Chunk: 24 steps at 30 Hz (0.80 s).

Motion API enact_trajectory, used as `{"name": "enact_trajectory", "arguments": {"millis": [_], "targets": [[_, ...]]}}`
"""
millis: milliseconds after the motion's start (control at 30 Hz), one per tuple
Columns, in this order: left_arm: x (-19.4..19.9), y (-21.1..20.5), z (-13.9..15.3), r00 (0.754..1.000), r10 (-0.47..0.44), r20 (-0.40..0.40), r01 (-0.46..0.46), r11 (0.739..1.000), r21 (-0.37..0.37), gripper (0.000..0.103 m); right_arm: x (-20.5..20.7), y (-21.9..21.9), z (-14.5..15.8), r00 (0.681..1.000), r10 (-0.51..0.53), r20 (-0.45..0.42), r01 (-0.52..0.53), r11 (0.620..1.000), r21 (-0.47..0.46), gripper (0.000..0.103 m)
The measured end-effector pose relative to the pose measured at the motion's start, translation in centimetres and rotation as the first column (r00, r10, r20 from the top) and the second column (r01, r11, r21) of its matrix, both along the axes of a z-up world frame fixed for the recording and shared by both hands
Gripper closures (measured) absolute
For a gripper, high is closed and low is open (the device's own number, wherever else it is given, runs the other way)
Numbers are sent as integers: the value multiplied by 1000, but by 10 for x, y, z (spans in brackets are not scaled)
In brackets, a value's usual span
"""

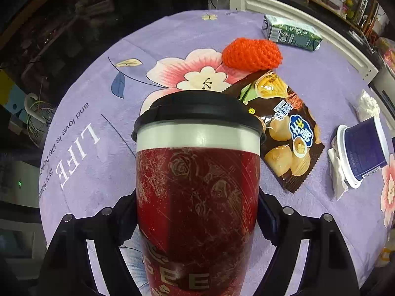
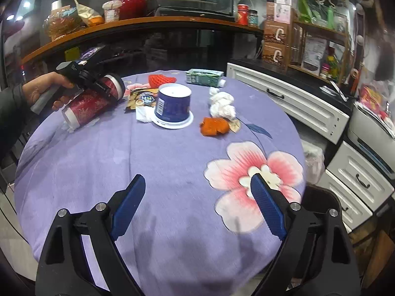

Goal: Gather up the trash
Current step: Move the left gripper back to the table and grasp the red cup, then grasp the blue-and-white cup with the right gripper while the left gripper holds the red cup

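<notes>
Left hand-held gripper (image 1: 197,204): clamped across a red cup (image 1: 197,167) with a black lid, jaws fairly wide, pads against the cup's two sides. Gripped by a person's hand (image 2: 42,93) in a dark sleeve. Cup tilted, its pale base low over the surface (image 2: 148,160), lid end higher and pointing toward the blue tub (image 2: 172,103); well left of that tub in the right wrist view.

Right hand-held gripper (image 2: 198,176): jaws wide apart, nothing between the blue pads, hanging over bare purple cloth well in front of the tub.

Tub itself upside down on its white lid. Tucked against its left rim, a small crumpled tissue (image 2: 144,116). Just behind and left of it, a brown snack bag (image 1: 284,128) lying flat. Farther behind the tub, past the bag, a red-orange foam net (image 1: 251,54). Behind the tub at the far edge, a green carton (image 1: 291,33) on its side. Right of the tub, a wad of white tissue (image 2: 222,103). Right and slightly in front of the tub, a piece of orange peel (image 2: 214,125).
</notes>
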<state>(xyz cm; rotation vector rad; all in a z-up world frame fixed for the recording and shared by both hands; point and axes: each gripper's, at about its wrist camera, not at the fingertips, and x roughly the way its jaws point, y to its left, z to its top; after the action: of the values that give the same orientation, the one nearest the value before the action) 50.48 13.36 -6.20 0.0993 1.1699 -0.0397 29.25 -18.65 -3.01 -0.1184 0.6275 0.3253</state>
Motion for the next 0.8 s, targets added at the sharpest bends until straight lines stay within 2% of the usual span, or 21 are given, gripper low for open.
{"name": "enact_trajectory", "arguments": {"millis": [233,467,600,800], "targets": [[-45,8,30,985,52,166,-41,997,-65,25,50,34,13,998,56,-12,-56,998,28,17],[-96,-4,52,940,57,335,-32,996,-79,25,129,74,12,996,48,-74,-43,997,66,17],[-111,-3,55,922,71,380,-24,992,-125,25,161,93,2,994,22,-110,-15,998,63,17],[-116,-6,58,903,73,425,-21,992,-125,25,191,103,-12,986,-23,-167,41,994,102,18]]}}
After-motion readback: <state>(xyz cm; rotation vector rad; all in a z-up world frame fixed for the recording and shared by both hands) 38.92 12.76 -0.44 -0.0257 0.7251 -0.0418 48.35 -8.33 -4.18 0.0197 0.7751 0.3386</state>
